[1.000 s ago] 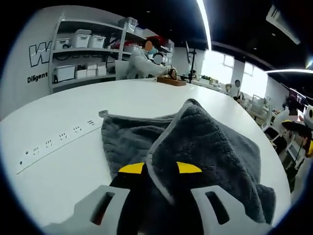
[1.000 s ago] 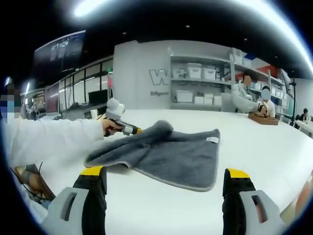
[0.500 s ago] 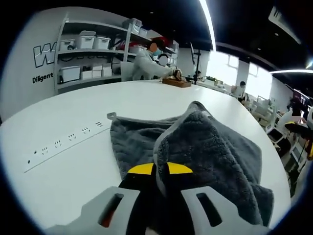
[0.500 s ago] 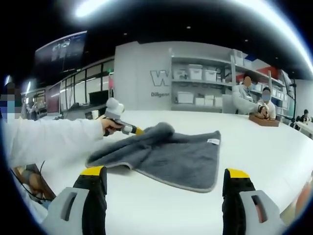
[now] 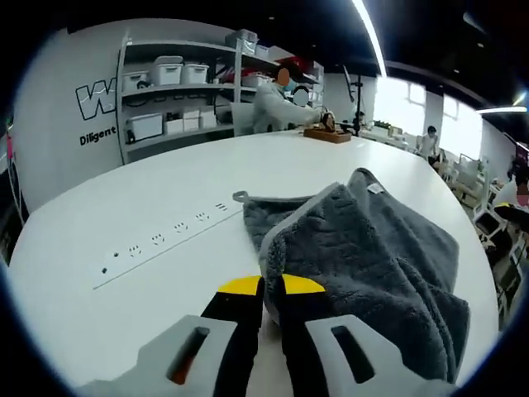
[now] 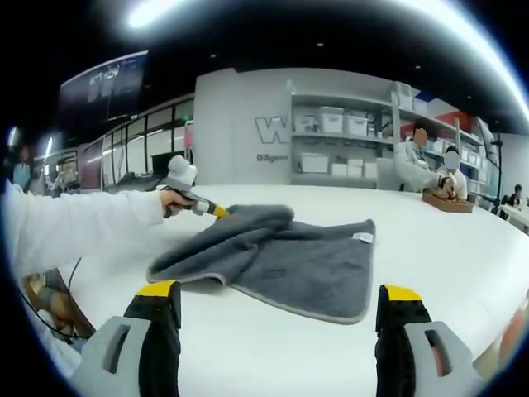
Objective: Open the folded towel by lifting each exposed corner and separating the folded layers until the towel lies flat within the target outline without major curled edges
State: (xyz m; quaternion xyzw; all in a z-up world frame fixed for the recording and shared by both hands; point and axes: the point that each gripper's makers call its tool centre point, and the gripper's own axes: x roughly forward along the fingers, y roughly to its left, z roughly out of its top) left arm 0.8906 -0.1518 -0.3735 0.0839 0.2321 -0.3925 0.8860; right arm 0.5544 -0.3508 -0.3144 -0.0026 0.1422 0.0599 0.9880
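Note:
A grey towel (image 5: 372, 248) with a pale edge lies half unfolded on the white table (image 5: 124, 207). My left gripper (image 5: 272, 287) is shut on the towel's near corner, holding the top layer raised in a fold. In the right gripper view the same towel (image 6: 289, 260) spreads across the table (image 6: 463, 265), its left part bunched where the left gripper (image 6: 216, 212), held by a hand in a white sleeve, pinches it. My right gripper (image 6: 277, 296) hangs above the table in front of the towel, jaws wide open with nothing between them. A small white label (image 6: 359, 238) shows at the towel's far right corner.
A strip of sockets (image 5: 157, 240) runs across the table left of the towel. Shelves with white boxes (image 5: 178, 83) line the back wall. Two people sit at the table's far side by a wooden board (image 6: 446, 201).
My left gripper has drawn the towel corner back and to the left, so the raised fold has shifted. The right gripper has stayed put and open.

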